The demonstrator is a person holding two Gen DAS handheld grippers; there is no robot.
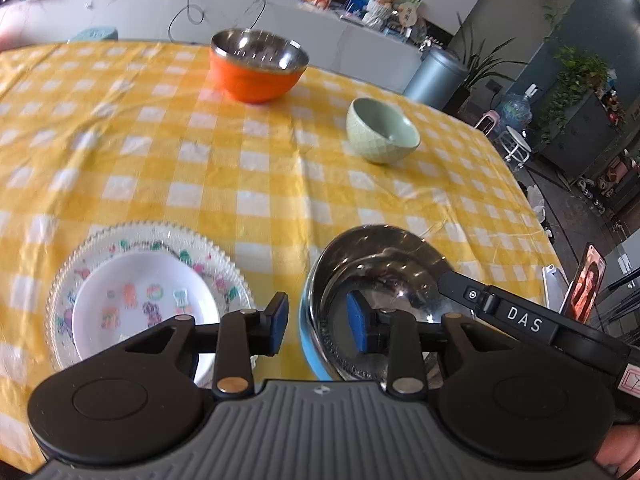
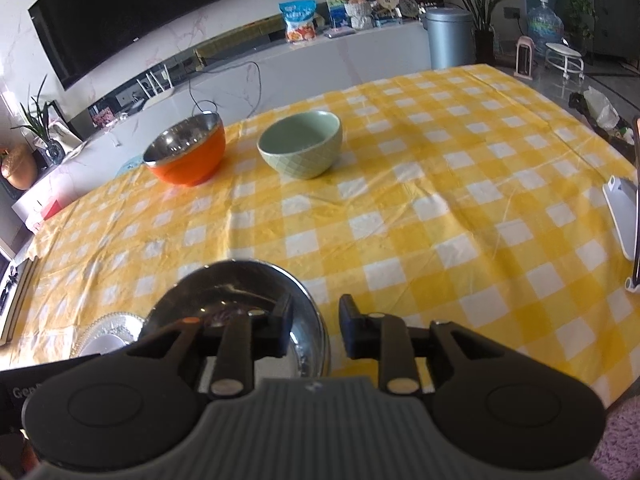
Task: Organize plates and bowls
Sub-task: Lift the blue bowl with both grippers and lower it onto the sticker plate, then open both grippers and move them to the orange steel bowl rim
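A steel bowl with a blue outside (image 1: 376, 280) stands at the near edge of the yellow checked table (image 1: 240, 184); it also shows in the right wrist view (image 2: 240, 296). My left gripper (image 1: 316, 324) is open, its jaws astride the bowl's left rim. My right gripper (image 2: 316, 330) is open astride the bowl's right rim; its finger (image 1: 500, 312) reaches into the bowl. A small white plate (image 1: 144, 304) lies on a clear patterned plate (image 1: 80, 264) to the left. An orange steel bowl (image 1: 258, 64) and a green ceramic bowl (image 1: 382, 130) stand further back.
A phone on a white stand (image 2: 624, 216) stands at the table's right edge. Beyond the far edge are a white counter (image 2: 320, 52), a grey bin (image 2: 450, 36) and stools. The table's right edge drops to the floor.
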